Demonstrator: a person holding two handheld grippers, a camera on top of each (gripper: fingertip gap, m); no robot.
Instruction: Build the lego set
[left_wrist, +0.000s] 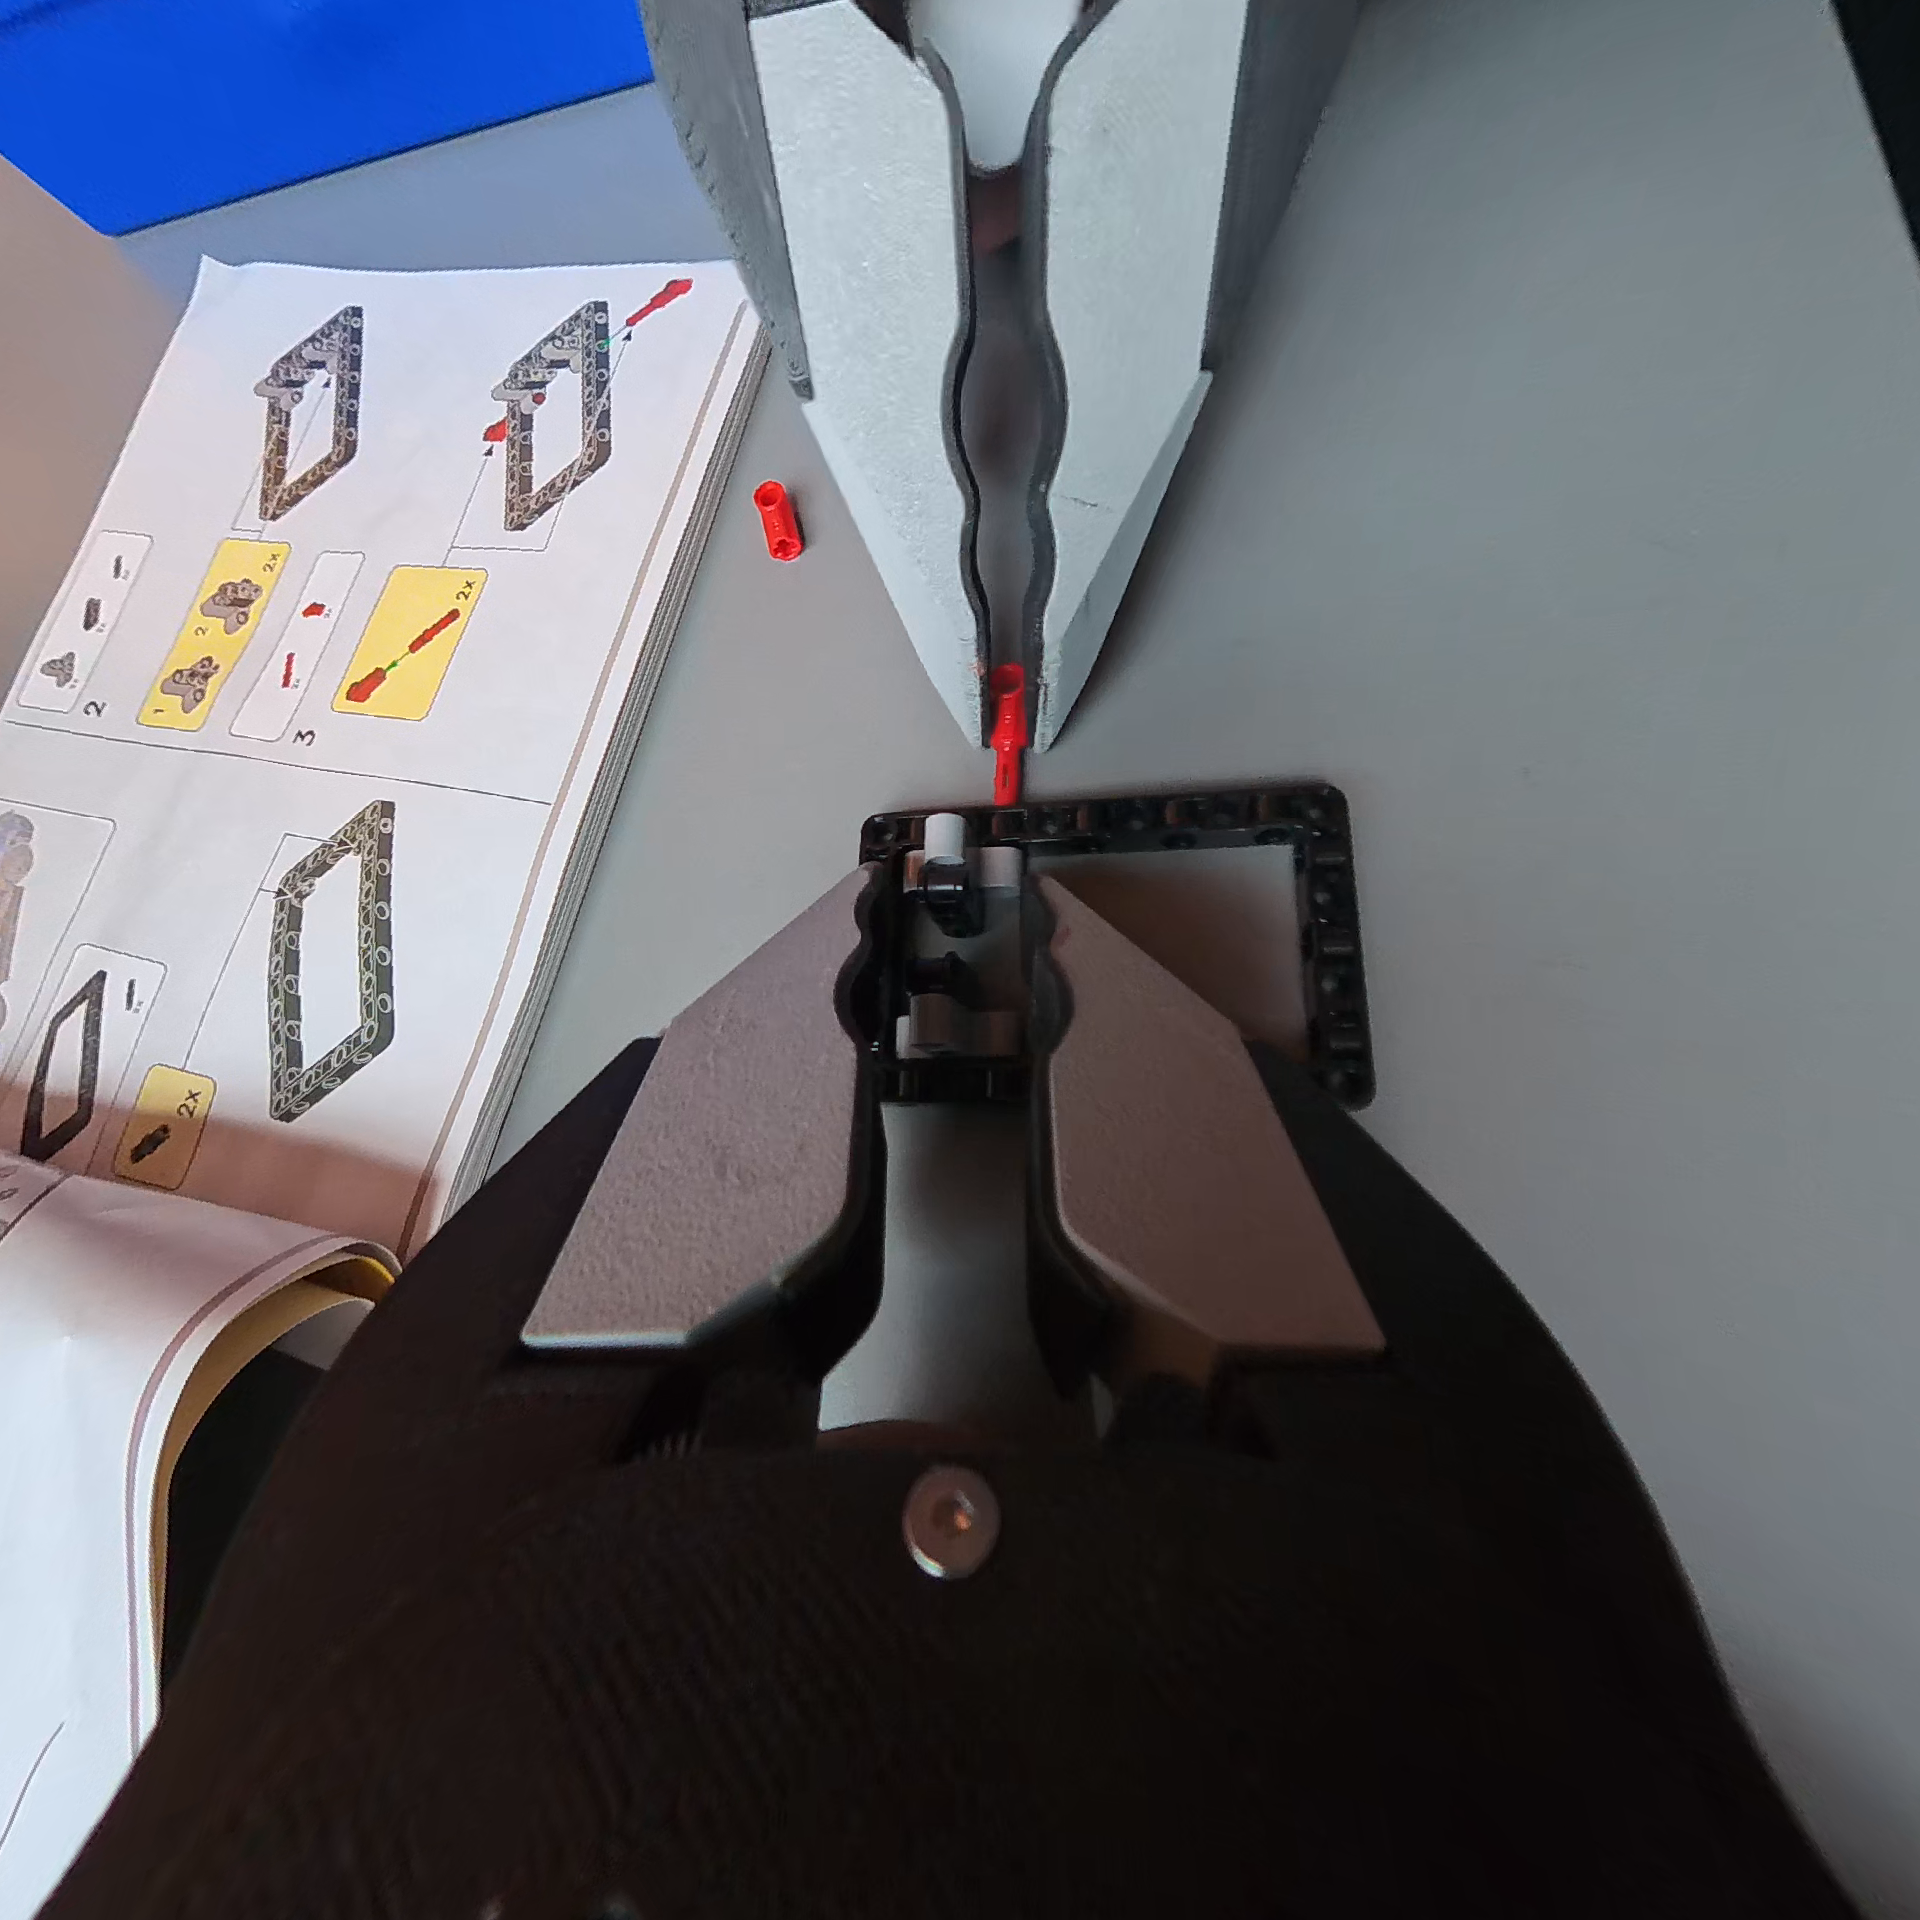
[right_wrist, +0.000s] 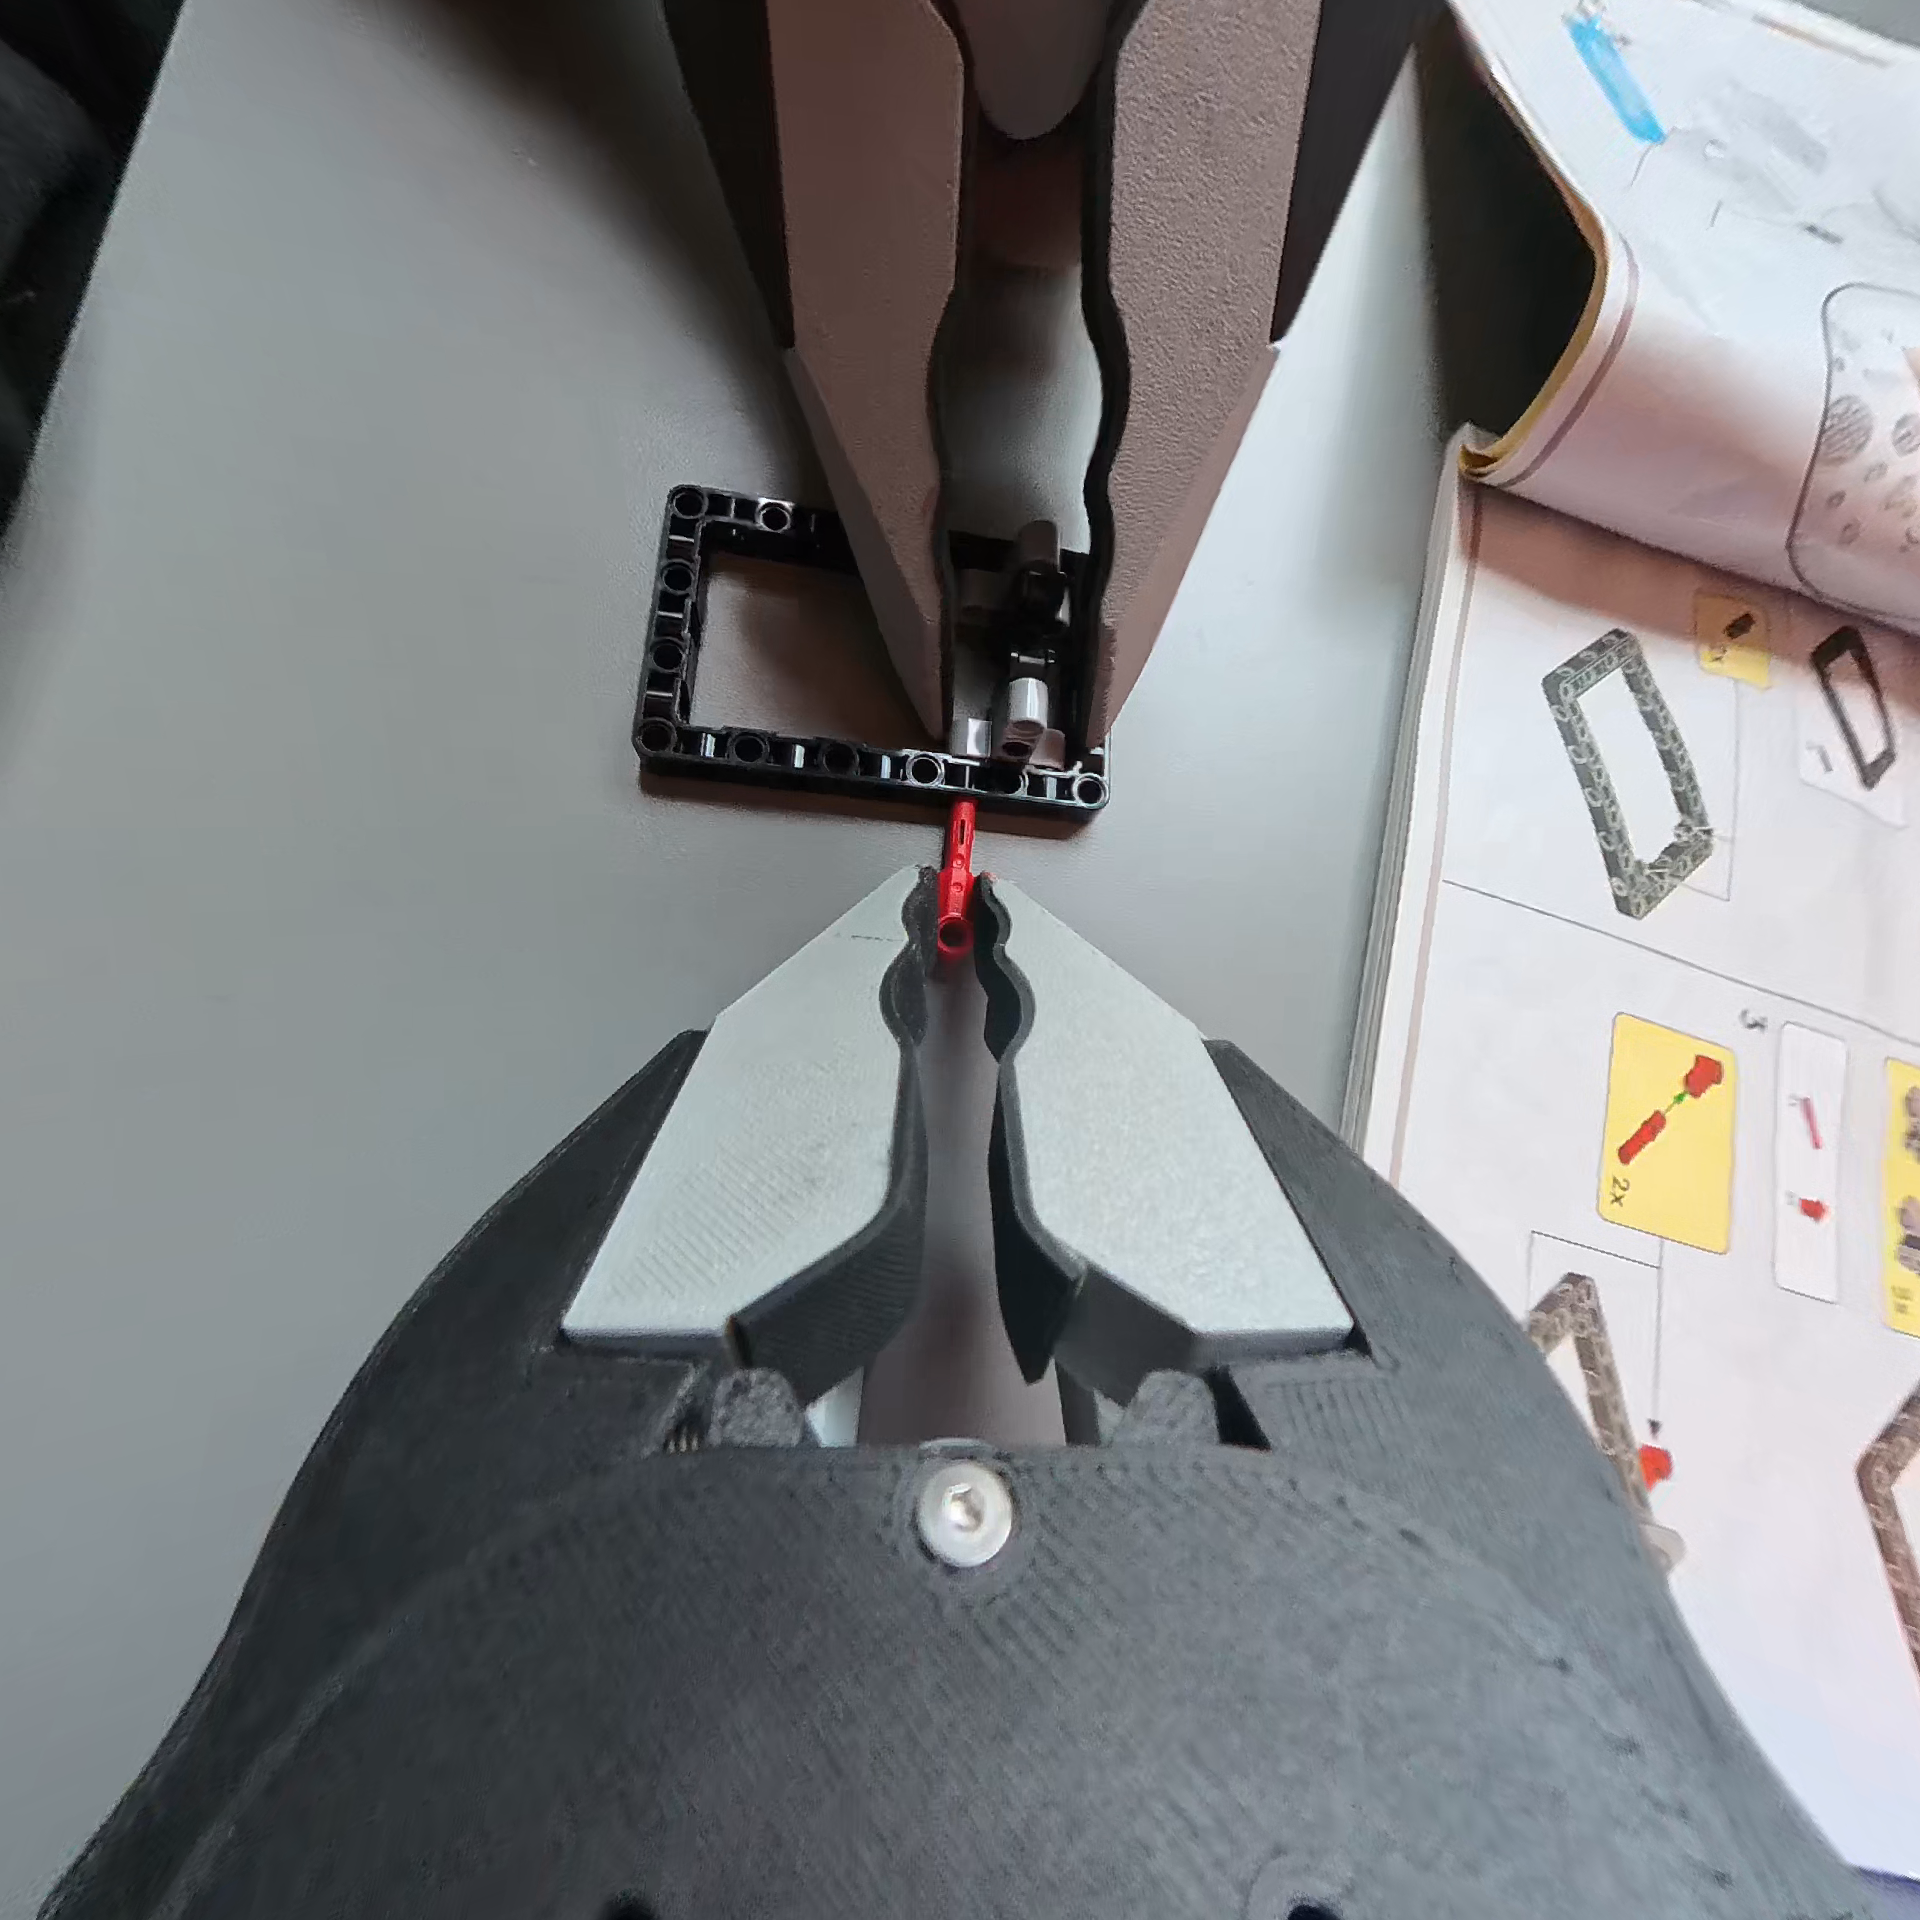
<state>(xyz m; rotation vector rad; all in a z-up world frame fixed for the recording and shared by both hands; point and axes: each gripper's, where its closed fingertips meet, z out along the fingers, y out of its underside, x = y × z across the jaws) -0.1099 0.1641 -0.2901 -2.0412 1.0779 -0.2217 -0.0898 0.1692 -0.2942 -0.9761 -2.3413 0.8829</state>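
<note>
A black rectangular Lego frame (left_wrist: 1330, 935) lies flat on the grey table; it also shows in the right wrist view (right_wrist: 675, 623). Grey and black connectors (left_wrist: 945, 836) (right_wrist: 1023, 707) sit inside one short end. My left gripper (left_wrist: 951, 883) (right_wrist: 1023, 717) is shut on that end, one finger inside the opening and one outside. My right gripper (right_wrist: 951, 883) (left_wrist: 1016, 738) faces it and is shut on a thin red pin (right_wrist: 956, 862) (left_wrist: 1006, 727). The pin's tip meets the frame's long side beside the grey connectors.
An open instruction booklet (left_wrist: 364, 623) (right_wrist: 1610, 935) lies beside the frame. A small loose red piece (left_wrist: 774, 520) lies on the table between the booklet and the right gripper's finger. A blue object (left_wrist: 260, 94) sits beyond the booklet. Both grippers' tips are close together, under 4 cm apart. Between my right fingertips and the small loose red piece (left_wrist: 774, 520) there is roughly 7 cm.
</note>
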